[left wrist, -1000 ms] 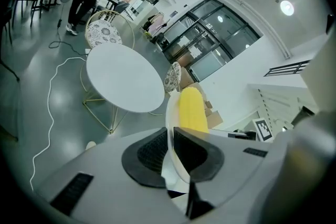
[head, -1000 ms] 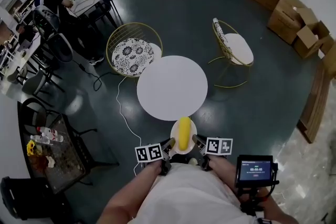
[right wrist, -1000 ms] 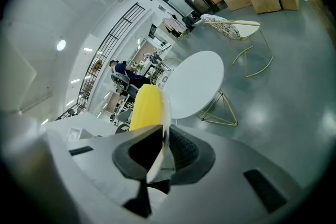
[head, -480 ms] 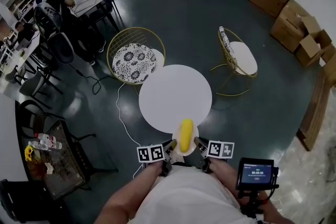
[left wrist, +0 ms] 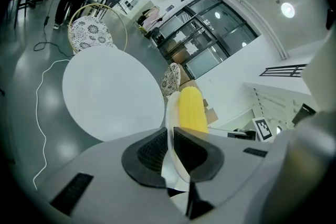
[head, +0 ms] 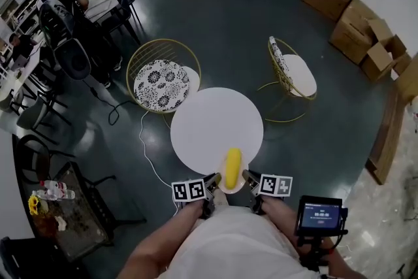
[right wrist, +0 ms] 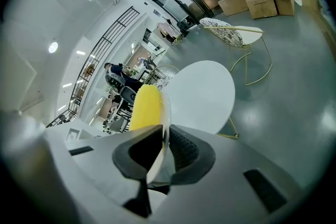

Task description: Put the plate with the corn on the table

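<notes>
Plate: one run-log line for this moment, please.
left gripper, right gripper: shut on plate | corn: on plate | plate: at table edge

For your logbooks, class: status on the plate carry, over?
Left hand-held gripper, right hand-held gripper: both shut on plate rim. Corn on plate, at table near edge. Nothing in the way.

The thin plate [left wrist: 169, 115] looks smooth, glossy white; the corn [head: 231, 165] on it is yellow, finely ridged, dull. The left gripper [left wrist: 171, 136] and right gripper [right wrist: 164, 134] have matt grey plastic shells and black ribbed pads [left wrist: 149, 152] (rubbery-looking). The table [head: 215, 124] top is matt white, the floor [head: 222, 16] dark and polished, the chair [head: 161, 80] gold wire with patterned cloth.
</notes>
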The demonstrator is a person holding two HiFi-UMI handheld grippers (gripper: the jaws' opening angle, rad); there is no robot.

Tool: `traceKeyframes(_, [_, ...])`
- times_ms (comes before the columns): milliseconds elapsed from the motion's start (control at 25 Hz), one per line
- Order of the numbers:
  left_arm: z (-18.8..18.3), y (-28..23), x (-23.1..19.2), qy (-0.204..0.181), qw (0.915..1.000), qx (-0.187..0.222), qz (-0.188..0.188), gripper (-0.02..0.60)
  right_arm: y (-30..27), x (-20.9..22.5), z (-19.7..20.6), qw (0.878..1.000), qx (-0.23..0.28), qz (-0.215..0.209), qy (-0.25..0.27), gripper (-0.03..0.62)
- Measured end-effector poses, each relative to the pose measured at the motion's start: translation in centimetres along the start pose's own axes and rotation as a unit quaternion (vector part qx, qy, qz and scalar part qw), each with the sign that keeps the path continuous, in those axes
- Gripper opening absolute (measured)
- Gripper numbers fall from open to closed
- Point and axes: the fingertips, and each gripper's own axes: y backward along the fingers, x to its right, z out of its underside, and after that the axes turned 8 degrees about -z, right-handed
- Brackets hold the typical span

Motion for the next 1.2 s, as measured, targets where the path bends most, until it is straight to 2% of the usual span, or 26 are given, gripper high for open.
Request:
traceKeyframes(320, [-3.0, -0.1, -1.5, -0.010, 0.9999, -0.002, 0.007, 0.040, -2.5, -0.9, -1.6, 1.000, 0.010, 0.005, 0.000, 0.049])
traceKeyframes(640, [-3.4, 0.2, -3.0, -0.007, 1.0000, 0.007, 0.000, 0.040, -4.3, -0.9, -1.2, 1.000, -0.010, 0.002, 0.001, 0.049])
traceKeyframes(1200, [-6.4, 0.5, -7.9, 0.052, 0.9965, 0.047, -0.044, 0.040, -11.1, -1.8, -3.1, 0.994, -0.092, -0.033, 0.049, 0.049])
